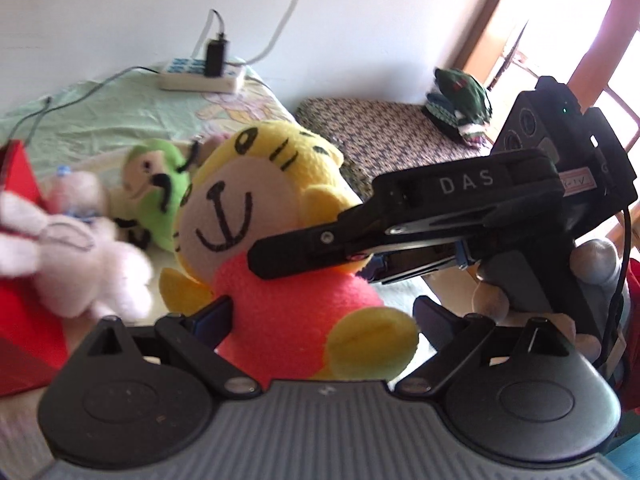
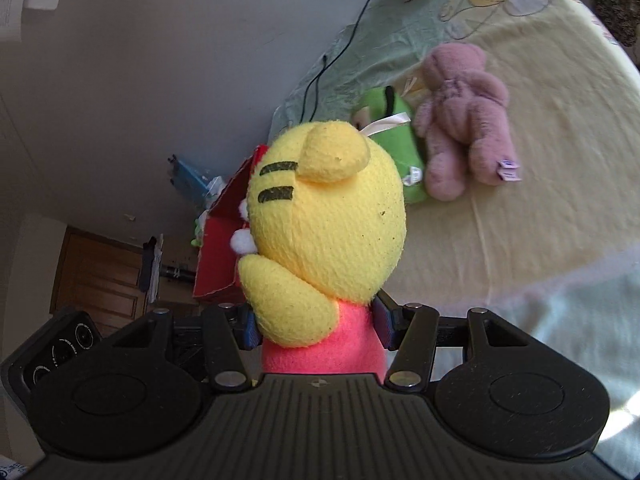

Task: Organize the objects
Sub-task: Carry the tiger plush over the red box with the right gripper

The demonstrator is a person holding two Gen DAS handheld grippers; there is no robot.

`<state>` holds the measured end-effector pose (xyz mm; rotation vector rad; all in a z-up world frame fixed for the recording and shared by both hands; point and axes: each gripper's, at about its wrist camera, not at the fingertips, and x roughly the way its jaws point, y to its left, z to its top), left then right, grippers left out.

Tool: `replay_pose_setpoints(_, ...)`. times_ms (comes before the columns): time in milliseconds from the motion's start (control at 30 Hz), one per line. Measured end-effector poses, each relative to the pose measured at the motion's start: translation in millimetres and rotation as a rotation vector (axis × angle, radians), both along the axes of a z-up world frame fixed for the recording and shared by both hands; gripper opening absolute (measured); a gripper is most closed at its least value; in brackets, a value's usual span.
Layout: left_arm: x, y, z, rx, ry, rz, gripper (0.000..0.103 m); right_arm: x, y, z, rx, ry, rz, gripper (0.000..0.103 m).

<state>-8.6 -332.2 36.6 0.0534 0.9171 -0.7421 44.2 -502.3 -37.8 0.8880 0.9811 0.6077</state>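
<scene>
Currently the right gripper (image 2: 316, 330) is clamping the yellow tiger plush in a pink shirt (image 2: 328, 216) by its body, held above the bed. The left gripper (image 1: 322, 320) is standing apart, pads flanking the plush, not pinching. At ten o'clock the red box (image 2: 218, 248) is waiting, bedside. A green plush (image 2: 394, 136) and pink teddy bear (image 2: 466, 120) are lying unsorted at one o'clock; pale bedsheet (image 2: 520, 240) is giving open room.

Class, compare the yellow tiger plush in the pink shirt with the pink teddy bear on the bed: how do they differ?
The yellow tiger plush is held off the bed in the right tongs; the pink teddy bear lies loose on the sheet. The tiger is yellow with black stripes; the bear is plain pink. Both are soft toys.
</scene>
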Motion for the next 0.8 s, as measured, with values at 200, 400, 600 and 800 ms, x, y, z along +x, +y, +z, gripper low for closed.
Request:
replay_pose_setpoints(200,-1.1,42.5,28.8,-0.043,-0.073,0.074,0.094,16.1,39.9,27.7,0.014,-0.078,0.048,0.056)
replay_pose_setpoints(400,9.4,82.4,55.6,-0.086,-0.153,0.053,0.094,27.8,75.3,53.4,0.011,-0.158,0.012,0.056)
replay_pose_setpoints(600,28.8,137.0,78.0,-0.114,-0.216,0.027,0.094,43.1,121.1,76.0,0.0,-0.245,-0.021,0.056)
replay_pose_setpoints(800,63.7,192.3,81.2,-0.143,-0.218,0.038,0.094,71.8,175.9,84.7,-0.074,-0.296,-0.035,0.056)
